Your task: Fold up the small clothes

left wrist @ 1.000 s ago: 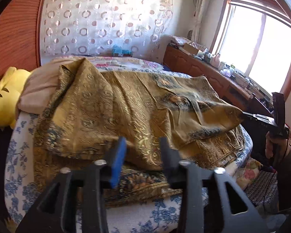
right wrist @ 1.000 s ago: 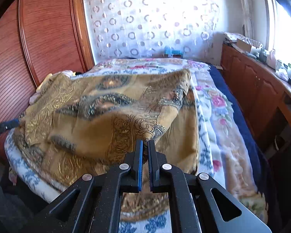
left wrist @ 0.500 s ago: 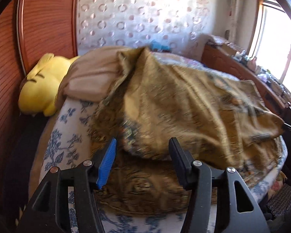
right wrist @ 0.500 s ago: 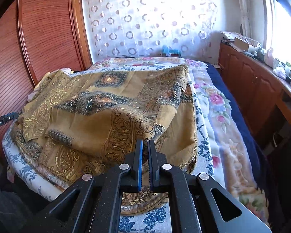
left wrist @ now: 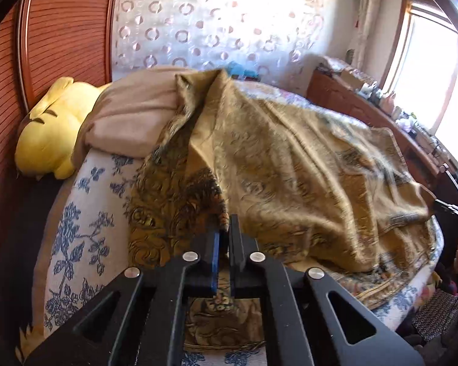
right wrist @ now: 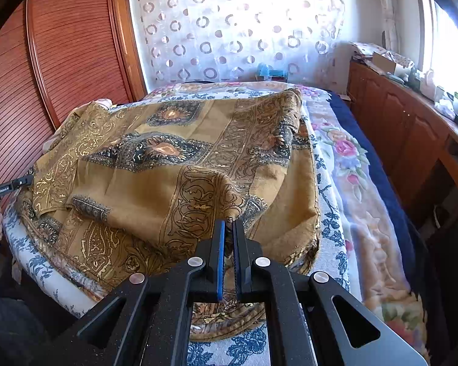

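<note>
A gold patterned cloth (left wrist: 290,164) with dark ornament panels lies spread over the bed, folded over itself; it also shows in the right wrist view (right wrist: 174,164). My left gripper (left wrist: 224,231) is shut on a near edge of the cloth at its left side. My right gripper (right wrist: 227,228) is shut on a near corner of the cloth's upper layer. The left gripper's body also shows at the left edge of the right wrist view (right wrist: 3,186), held by a hand.
The bed has a blue-flowered white sheet (left wrist: 76,238) and a pink floral blanket (right wrist: 360,183). A yellow plush (left wrist: 49,131) and beige pillow (left wrist: 131,116) lie at the head. A wooden sideboard (right wrist: 412,140) runs under the window. A wooden wall panel (right wrist: 70,48) stands left.
My left gripper has moved left along the cloth's edge and shut on it; it was open before. My right gripper stayed shut on the cloth and lowered it slightly.
</note>
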`<state>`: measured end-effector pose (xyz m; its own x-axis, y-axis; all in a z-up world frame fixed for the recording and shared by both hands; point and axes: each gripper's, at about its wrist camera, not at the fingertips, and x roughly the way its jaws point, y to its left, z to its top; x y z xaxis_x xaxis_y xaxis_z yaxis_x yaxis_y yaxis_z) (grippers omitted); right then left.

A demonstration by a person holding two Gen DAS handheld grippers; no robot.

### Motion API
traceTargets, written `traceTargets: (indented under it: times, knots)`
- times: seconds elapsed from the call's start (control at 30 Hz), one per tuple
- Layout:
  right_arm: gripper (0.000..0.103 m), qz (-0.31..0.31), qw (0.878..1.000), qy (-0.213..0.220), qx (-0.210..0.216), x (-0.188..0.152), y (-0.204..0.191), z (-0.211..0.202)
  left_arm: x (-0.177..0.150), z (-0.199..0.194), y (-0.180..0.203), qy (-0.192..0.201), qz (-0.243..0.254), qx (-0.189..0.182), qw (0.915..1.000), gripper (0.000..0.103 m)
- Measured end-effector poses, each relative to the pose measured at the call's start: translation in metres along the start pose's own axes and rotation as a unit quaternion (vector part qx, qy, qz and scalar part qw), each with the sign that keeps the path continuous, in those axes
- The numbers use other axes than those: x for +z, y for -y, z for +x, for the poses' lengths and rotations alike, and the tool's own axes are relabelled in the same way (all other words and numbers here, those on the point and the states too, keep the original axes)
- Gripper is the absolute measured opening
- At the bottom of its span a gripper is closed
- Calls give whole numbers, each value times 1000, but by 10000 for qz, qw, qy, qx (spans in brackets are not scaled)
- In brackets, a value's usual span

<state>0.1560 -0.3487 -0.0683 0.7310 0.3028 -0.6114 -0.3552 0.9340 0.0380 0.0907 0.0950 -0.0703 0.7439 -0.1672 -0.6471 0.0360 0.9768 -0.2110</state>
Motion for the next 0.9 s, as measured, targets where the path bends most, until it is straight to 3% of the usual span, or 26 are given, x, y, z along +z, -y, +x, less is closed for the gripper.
traceTargets:
  times: [0.17,0.4,0.5,0.6,0.67,0.73,0.77,0.83,0.9]
  knots:
    - [5,-71,9996,261,19,11,-2,-20,12,-30,3,428,-33,-129,9990,4]
    - [4,-110,9970,740,199,31,-5,-81,30,-75,-4,899,-155,-288,9954,4]
    - [5,-15,9967,761,295,28,-2,-97,25,-70,-6,717,34,-57,9974,4]
    - [5,-99,9993,254,274,14,-3,-79,10,-46,-11,229,71,40,9997,5]
    - [16,-161,9999,13,54,3,-5,-63,1,-36,-13,7,107,113,9999,14]
    - [34,-132,9998,-147,23,-5,-6,-51,-10,-30,-16,-93,172,265,9995,26]
    - [38,-117,9998,-163,23,-6,-6,-48,-14,-29,-18,-109,172,317,9993,38]
    - [46,-113,9998,-139,-17,-8,-8,-44,-18,-28,-22,-166,126,339,9992,46]
    - [51,-117,9999,-120,0,-5,-12,-40,-20,-25,-27,-227,94,370,9990,61]
